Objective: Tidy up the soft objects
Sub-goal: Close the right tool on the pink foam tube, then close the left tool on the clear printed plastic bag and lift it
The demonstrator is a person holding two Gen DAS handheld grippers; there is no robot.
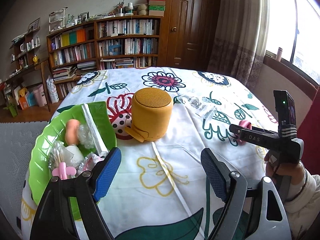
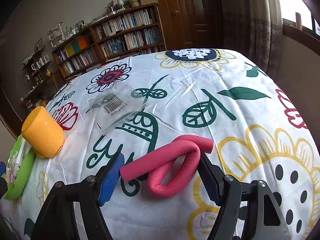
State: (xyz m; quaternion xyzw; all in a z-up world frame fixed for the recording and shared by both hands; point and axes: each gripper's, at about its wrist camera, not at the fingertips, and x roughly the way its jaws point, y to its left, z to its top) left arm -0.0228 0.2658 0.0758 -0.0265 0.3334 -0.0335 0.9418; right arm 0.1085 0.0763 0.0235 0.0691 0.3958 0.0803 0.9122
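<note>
Left wrist view: left hand-held gripper (image 1: 161, 173) spread, empty, above the surface (image 1: 180, 180). Just left of the yellow speaker (image 1: 151, 114), a green plate (image 1: 43, 140) holding cotton swabs (image 1: 57, 156), a silver packet (image 1: 94, 130), a peach lump (image 1: 72, 131).

Right wrist view: right hand-held gripper (image 2: 161, 177) spread around the pink foam tube (image 2: 170, 168), well right of the speaker, bent into a loop, lying crosswise between the pads. Nearer by far to the right hand-held gripper. An empty clear bag (image 2: 118, 106) beyond the tube.

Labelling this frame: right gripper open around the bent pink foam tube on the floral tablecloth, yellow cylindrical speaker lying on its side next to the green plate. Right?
One error: the yellow cylindrical speaker stands upright, mesh top facing up, not on its side; the left wrist view shows it. The rest holds: the right gripper is open around the bent pink foam tube on the floral tablecloth, and the speaker is next to the green plate.
</note>
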